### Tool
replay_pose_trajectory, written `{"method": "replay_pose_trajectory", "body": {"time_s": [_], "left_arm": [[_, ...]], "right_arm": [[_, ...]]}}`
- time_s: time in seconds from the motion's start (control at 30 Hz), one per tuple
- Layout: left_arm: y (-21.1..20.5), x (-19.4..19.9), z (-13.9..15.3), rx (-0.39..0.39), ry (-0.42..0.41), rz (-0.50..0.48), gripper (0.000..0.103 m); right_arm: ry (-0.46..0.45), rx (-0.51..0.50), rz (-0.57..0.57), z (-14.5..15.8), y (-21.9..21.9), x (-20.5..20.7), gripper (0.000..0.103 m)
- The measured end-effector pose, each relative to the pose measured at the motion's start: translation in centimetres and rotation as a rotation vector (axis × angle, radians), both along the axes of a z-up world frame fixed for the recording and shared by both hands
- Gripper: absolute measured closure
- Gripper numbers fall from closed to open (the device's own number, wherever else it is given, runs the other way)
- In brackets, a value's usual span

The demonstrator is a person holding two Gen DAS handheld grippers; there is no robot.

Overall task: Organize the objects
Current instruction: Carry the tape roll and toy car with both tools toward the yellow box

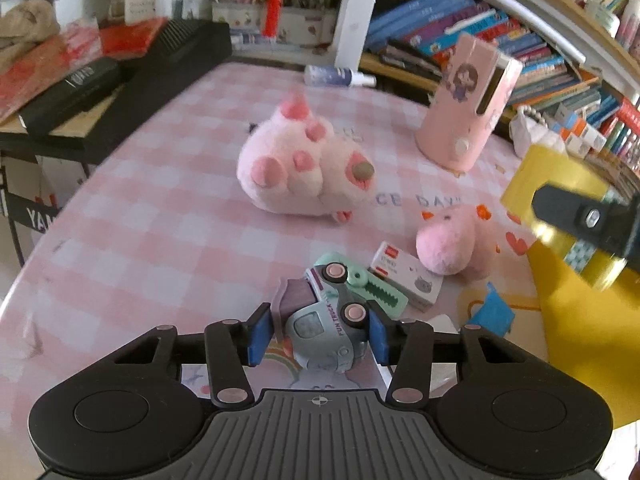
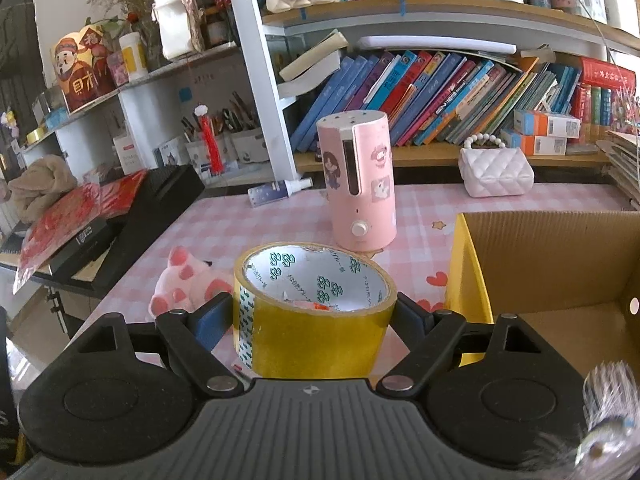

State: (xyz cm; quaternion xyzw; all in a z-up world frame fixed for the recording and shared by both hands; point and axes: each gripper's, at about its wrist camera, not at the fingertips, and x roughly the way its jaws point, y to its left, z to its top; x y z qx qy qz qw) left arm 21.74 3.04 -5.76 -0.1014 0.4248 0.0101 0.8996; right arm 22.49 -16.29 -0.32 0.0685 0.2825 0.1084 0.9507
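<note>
A pale blue toy truck (image 1: 328, 320) lies on its side on the pink checked tablecloth (image 1: 160, 220), and my left gripper (image 1: 319, 332) is shut on it, blue pads pressing both flanks. My right gripper (image 2: 314, 316) is shut on a wide roll of yellow tape (image 2: 316, 336), held above the table beside an open yellow cardboard box (image 2: 468, 276). In the left wrist view the tape roll (image 1: 552, 176) hangs at the right with one black finger (image 1: 576, 216) across it, over the box (image 1: 580, 320).
A mint green crocodile-shaped tool (image 1: 372, 288) and a small white box (image 1: 408, 280) lie just behind the truck. Beyond are a small pink plush (image 1: 448, 240), a large pink plush (image 1: 296, 172), a pink humidifier (image 2: 360, 184), a spray bottle (image 2: 280, 190) and a white purse (image 2: 496, 172). Bookshelves rise behind.
</note>
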Motion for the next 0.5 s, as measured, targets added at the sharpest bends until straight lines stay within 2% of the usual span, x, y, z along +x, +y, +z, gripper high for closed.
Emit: {"method": "replay_pose_trajectory", "body": {"time_s": [0.2, 0.5], "left_arm": [[1.6, -1.8, 2.3, 0.015, -0.087, 0.047, 0.056], [4.1, -5.0, 4.8, -0.004, -0.154, 0.101, 0.056]], "right_arm": [[-0.003, 0.006, 0.008, 0.3, 0.7, -0.8, 0.020], [0.016, -0.019, 0.037, 0.5, 2.4, -2.6, 0.020]]}}
